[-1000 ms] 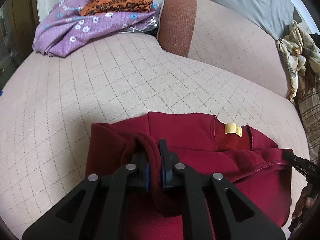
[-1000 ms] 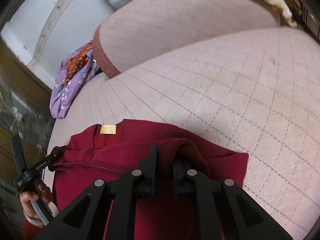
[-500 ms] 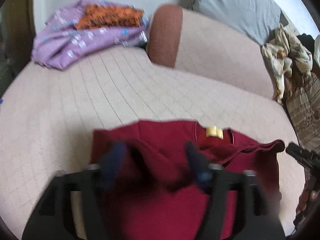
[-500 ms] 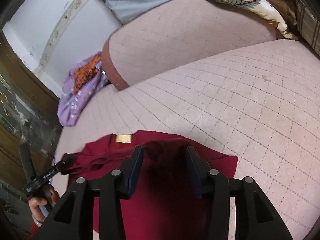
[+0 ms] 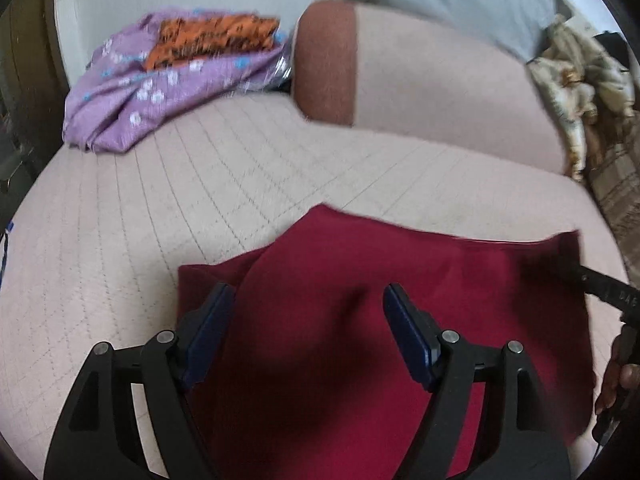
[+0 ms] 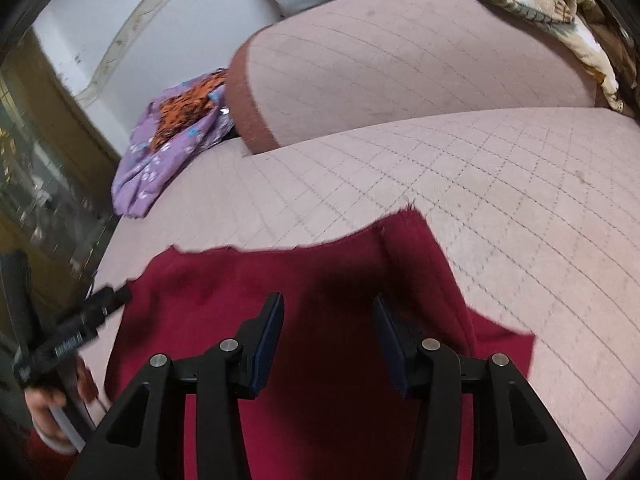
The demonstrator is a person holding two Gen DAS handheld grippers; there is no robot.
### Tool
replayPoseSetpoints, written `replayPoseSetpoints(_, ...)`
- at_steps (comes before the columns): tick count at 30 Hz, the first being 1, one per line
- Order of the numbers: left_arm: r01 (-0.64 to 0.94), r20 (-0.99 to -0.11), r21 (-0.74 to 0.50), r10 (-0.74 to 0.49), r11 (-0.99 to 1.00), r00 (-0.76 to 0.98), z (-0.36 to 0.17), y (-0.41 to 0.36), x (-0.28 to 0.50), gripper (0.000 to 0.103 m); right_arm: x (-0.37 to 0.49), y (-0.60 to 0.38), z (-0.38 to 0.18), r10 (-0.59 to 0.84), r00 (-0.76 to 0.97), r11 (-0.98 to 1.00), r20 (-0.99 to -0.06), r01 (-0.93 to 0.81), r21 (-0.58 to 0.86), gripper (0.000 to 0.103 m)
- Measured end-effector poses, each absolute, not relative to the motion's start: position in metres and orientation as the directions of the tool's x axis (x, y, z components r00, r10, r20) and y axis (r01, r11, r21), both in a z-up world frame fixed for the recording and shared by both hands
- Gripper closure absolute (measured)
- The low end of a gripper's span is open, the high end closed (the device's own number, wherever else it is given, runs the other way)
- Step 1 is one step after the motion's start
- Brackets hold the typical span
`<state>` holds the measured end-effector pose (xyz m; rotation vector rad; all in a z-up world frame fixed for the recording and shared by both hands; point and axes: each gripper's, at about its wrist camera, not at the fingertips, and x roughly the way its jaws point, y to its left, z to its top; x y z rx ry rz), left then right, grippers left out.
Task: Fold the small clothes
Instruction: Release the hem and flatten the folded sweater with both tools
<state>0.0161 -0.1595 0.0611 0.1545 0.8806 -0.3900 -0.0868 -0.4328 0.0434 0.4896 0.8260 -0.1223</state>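
Your left gripper [image 5: 308, 328] is spread wide and holds nothing; the red garment [image 5: 360, 312] lies flat on the sofa seat [image 5: 160, 208] right under and ahead of its fingers. Your right gripper [image 6: 328, 332] is likewise spread and empty above the same garment [image 6: 320, 280], whose frayed far edge runs just beyond the fingertips. Each gripper shows at the garment's side edge in the other's view. Well apart, at the seat's far corner, a purple floral cloth [image 5: 160, 84] carries an orange one [image 5: 212, 36], beside the armrest [image 5: 400, 76]. A patterned cloth [image 5: 580, 84] drapes further right.
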Motion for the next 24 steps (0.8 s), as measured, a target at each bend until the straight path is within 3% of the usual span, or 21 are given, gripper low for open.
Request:
replayPoseSetpoints(8,0.324,-0.822,0.002,-0.183,0.946,0.539,0.026,-0.165,0.047,0.022,-0.063,-0.459,0.009,0.014,0.665,0.857,-0.747,0.377,0.352,0.056)
replayPoseSetpoints(14,0.312,-0.82,0.018,-0.165,0.95,0.548,0.029,-0.162,0.045,0.022,-0.075,-0.452,0.027,-0.003,0.638,0.868,-0.77,0.384,0.316,0.055)
replayPoseSetpoints(18,0.326,-0.806,0.031,-0.169,0.945,0.567,0.04,-0.154,0.031,0.022,-0.116,-0.434,0.052,0.008,0.666,0.89,-0.746,0.335,0.309,0.044)
replayPoseSetpoints(24,0.323,-0.783,0.031,-0.178,0.946,0.596,0.059,-0.139,0.007,0.022,-0.165,-0.41,0.063,0.044,0.661,0.913,-0.749,0.279,0.299,0.043)
